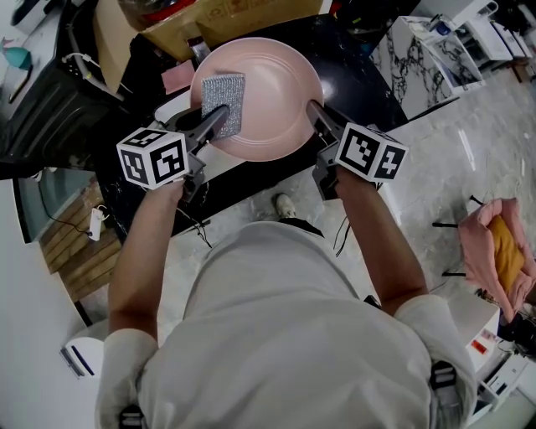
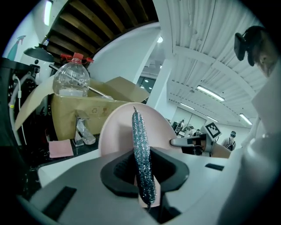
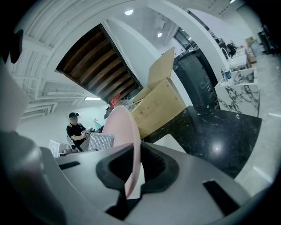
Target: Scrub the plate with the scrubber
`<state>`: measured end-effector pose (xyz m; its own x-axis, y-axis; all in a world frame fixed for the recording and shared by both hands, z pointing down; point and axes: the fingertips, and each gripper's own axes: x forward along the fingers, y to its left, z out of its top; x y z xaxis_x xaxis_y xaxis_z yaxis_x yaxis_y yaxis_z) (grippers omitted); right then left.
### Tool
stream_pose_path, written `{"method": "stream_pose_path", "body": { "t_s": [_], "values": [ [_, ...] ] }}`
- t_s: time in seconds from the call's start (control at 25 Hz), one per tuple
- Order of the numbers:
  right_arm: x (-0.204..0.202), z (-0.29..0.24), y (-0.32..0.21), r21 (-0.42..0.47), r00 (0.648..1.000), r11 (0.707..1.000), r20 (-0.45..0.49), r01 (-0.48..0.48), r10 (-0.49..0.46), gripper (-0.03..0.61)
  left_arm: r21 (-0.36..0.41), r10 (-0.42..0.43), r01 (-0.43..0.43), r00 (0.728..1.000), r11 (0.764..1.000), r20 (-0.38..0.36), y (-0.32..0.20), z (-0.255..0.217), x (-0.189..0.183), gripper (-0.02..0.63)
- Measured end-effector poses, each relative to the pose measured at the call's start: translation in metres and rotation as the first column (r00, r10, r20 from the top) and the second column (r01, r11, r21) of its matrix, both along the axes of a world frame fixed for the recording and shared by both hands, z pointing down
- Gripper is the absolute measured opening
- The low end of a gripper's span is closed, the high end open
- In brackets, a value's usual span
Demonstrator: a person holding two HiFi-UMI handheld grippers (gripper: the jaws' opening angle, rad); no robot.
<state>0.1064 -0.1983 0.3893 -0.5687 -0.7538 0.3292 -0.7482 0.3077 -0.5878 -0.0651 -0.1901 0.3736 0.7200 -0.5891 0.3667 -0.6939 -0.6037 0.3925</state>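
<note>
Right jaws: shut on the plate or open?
Shut: right gripper pinches the pink plate by its rim, edge-on between the jaws.

The plate [image 1: 272,84] is a soft, plain pink with faint concentric rings. The scrubber [image 1: 223,100] is silver-grey with a fine glittering weave — seen edge-on in the left gripper view, it sparkles blue-silver. The left tongs [image 1: 216,121] and right tongs [image 1: 314,113] are grey with black pads, and their marker cubes [image 1: 153,157] are white with black square patterns. The table [image 1: 368,92] is glossy black. The cardboard box [image 1: 234,21] is tan, the bottle [image 2: 71,79] clear with a red cap, and the cabinet [image 1: 414,54] white marble with dark veins.
</note>
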Motion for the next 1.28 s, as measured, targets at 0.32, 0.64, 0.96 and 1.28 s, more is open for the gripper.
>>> {"method": "stream_pose_path", "body": {
  "t_s": [0.32, 0.64, 0.96, 1.28],
  "values": [
    [0.008, 0.003, 0.000, -0.007, 1.000, 1.000, -0.009, -0.015, 0.015, 0.025, 0.022, -0.059, 0.058, 0.998, 0.998, 0.032, -0.009, -0.003, -0.027, 0.064],
    [0.010, 0.008, -0.002, -0.025, 1.000, 0.999, -0.007, -0.020, 0.019, 0.023, 0.053, -0.031, 0.031, 0.999, 0.998, 0.005, -0.005, -0.020, -0.011, 0.064],
    [-0.005, 0.004, -0.002, -0.018, 1.000, 1.000, -0.008, 0.012, -0.012, 0.021, 0.073, 0.043, -0.039, 0.998, 0.997, -0.045, 0.004, -0.037, 0.028, 0.064],
    [-0.017, 0.008, -0.001, -0.029, 0.999, 0.999, -0.002, 0.035, -0.035, 0.021, 0.043, 0.096, -0.093, 0.992, 0.995, -0.076, 0.016, -0.027, 0.062, 0.064]
  ]
}}
